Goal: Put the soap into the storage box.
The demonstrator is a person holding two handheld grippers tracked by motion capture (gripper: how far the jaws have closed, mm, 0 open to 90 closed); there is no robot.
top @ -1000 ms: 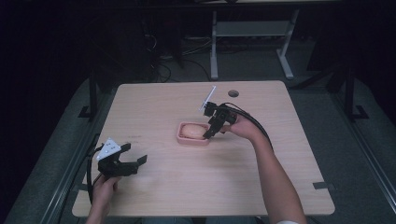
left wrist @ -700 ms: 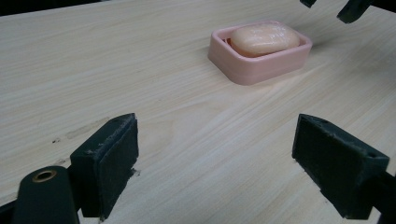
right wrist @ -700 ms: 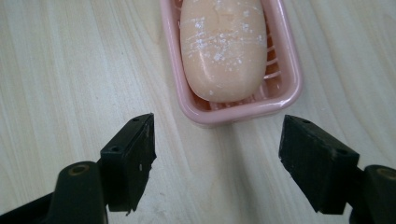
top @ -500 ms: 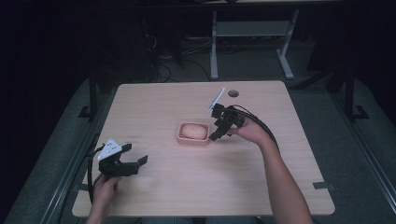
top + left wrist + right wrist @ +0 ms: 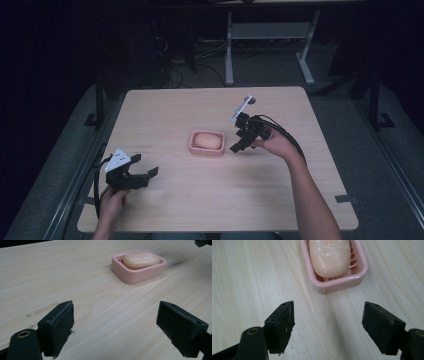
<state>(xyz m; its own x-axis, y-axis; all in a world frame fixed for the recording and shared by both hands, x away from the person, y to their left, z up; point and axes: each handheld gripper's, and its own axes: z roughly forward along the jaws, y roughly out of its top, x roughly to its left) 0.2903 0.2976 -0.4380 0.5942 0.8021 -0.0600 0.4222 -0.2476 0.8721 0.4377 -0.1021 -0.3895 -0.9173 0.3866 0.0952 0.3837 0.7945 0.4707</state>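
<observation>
I see my right claw [image 5: 239, 145] spread empty at three o'clock of the soap [image 5: 207, 140] in its pink dish [image 5: 193, 148]; my left claw [image 5: 145, 172] gapes empty at seven o'clock, low over the counter [image 5: 280, 200].

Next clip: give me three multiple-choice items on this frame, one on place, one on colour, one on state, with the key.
1. Where is the soap?
A. in the dish
B. on the bare table
C. between jaws

2. What colour is the soap dish?
A. blue
B. pink
C. white

3. How do the right gripper's jaws stand?
A. shut on the soap
B. shut on nothing
C. apart, holding nothing

Key: 1 A, the bar lies inside the dish rim; 2 B, its walls show pink in every view; 3 C, the right gripper view shows bare table between the jaws.
</observation>
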